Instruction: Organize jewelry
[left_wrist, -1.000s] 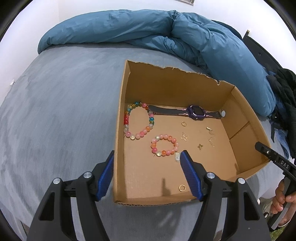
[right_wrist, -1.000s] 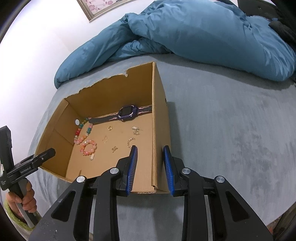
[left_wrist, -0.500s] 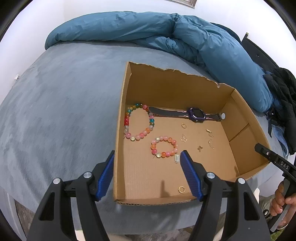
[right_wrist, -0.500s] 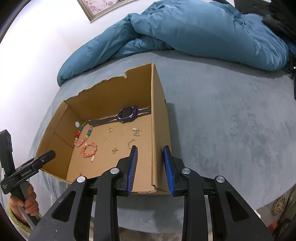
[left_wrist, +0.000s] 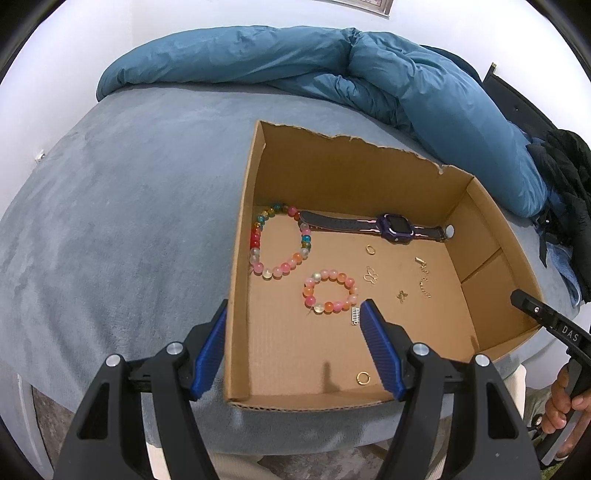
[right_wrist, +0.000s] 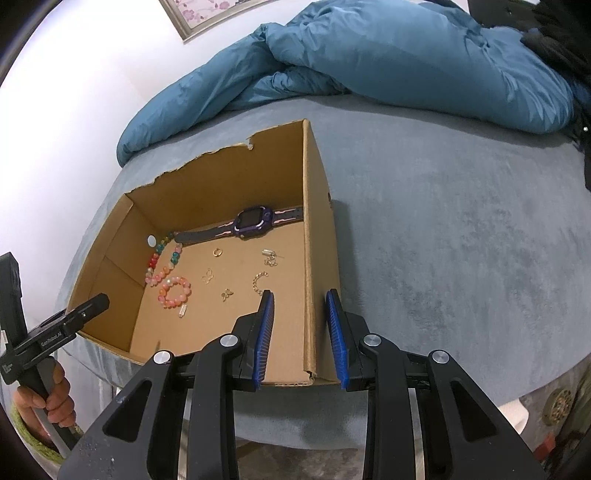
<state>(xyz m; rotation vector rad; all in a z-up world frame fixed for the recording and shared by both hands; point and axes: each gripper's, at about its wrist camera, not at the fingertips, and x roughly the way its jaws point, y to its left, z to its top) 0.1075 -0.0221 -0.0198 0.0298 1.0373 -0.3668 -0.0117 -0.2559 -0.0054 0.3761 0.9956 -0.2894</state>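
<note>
An open cardboard box (left_wrist: 240, 258) sits on the grey bed. Inside lie a purple watch (left_wrist: 395, 227), a large bead bracelet (left_wrist: 254, 236), a small bead bracelet (left_wrist: 325, 305), a silver charm (left_wrist: 355, 315), gold rings (left_wrist: 363, 377), butterfly charms (left_wrist: 371, 275) and a chain (left_wrist: 424, 277). My left gripper (left_wrist: 295, 332) is open wide and astride the box's left wall, with one finger outside and one over the floor. My right gripper (right_wrist: 300, 325) is narrower and straddles the right wall (right_wrist: 314, 240). A gap shows between its pads and the cardboard. The watch (right_wrist: 253, 221) lies ahead of it.
A rumpled blue duvet (left_wrist: 406, 92) lies along the far side of the bed, with dark clothing (left_wrist: 569, 173) at the right. The bed's near edge (left_wrist: 295, 435) runs just below the box. A hand (right_wrist: 48, 398) holds the other gripper's handle.
The box has kept its place between both grippers while the bed slid away beneath. The bed's near edge and the floor now show below the box.
</note>
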